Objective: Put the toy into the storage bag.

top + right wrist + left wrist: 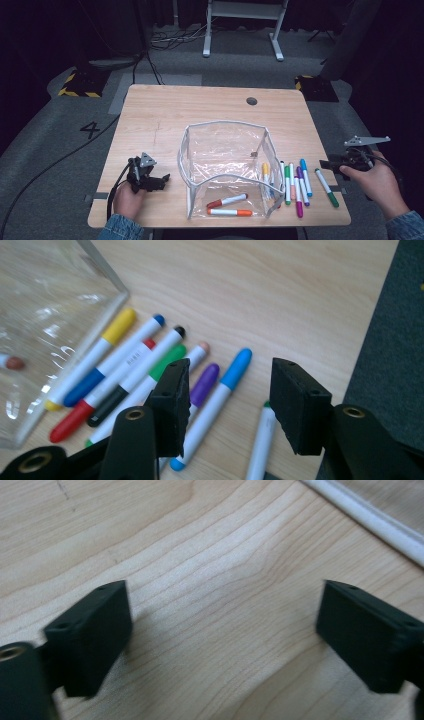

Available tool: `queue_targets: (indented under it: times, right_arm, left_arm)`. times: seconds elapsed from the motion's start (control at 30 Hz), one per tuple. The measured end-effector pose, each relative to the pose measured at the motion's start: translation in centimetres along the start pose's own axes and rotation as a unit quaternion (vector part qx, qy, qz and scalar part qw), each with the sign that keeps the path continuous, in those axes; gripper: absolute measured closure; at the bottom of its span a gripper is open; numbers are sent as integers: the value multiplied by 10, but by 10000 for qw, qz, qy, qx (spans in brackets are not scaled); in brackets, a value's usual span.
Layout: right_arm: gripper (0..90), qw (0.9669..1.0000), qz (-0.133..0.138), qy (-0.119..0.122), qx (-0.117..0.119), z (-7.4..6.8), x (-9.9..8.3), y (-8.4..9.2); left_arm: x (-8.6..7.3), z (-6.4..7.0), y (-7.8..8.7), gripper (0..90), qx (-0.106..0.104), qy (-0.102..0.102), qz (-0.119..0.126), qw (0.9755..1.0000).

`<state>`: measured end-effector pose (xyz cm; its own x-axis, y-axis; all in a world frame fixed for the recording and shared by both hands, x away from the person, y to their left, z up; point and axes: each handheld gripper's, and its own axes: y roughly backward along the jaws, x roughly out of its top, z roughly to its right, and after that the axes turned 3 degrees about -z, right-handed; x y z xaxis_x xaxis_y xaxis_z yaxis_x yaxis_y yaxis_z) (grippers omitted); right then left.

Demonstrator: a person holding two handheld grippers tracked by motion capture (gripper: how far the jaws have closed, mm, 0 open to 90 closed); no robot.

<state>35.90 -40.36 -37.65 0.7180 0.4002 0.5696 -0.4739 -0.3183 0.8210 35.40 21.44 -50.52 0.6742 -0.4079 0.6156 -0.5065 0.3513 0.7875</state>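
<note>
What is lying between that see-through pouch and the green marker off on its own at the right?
In the high view, a row of markers lies side by side between the clear pouch and the lone green marker.

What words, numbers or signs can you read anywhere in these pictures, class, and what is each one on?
"4": a large black numeral on the grey floor, left of the table.
Small grey print on a white marker barrel beside the clear pouch: too blurred to read.
Yellow-and-black hazard stripes on the floor: a sign, no words.
</note>
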Motion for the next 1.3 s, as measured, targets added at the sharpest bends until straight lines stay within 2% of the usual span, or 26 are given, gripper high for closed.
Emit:
queue_targets:
  times: [0.2, 0.3, 0.4, 0.53, 0.77, 0.9, 1.07, 1.13, 1.3]
  right_arm:
    - [523, 9988, -417, -81, -251, 10, -25, -27]
    - [544, 9975, -554, -221, -373, 17, -34, -36]
    - [588, 9957, -769, -353, -382, 21, -42, -45]
    - [649, 9931, -1013, -410, -414, 21, -48, -55]
    - [696, 9886, -1330, -459, -535, 19, -52, -70]
    - [763, 9872, -1367, -591, -564, 15, -49, -73]
    - [765, 9849, -1469, -544, -737, 10, -45, -75]
    - [766, 9855, -1442, -540, -710, 10, -42, -72]
    - [766, 9908, -1132, -502, -541, 10, -28, -52]
  left_arm:
    - [0, 0, 0, 0, 2, -3, 0, 10000]
    - [0, 0, 0, 0, 3, -4, -1, 10000]
    - [0, 0, 0, 0, 1, -3, -1, 10000]
    - [0, 0, 0, 0, 1, -5, -1, 10000]
    - [0, 0, 0, 0, 3, -8, 0, 10000]
    - [0, 0, 0, 0, 0, -11, 4, 10000]
    - [0, 0, 0, 0, -2, -9, 4, 10000]
    - [0, 0, 0, 0, 3, -9, 3, 10000]
    - [0, 0, 0, 0, -4, -4, 1, 10000]
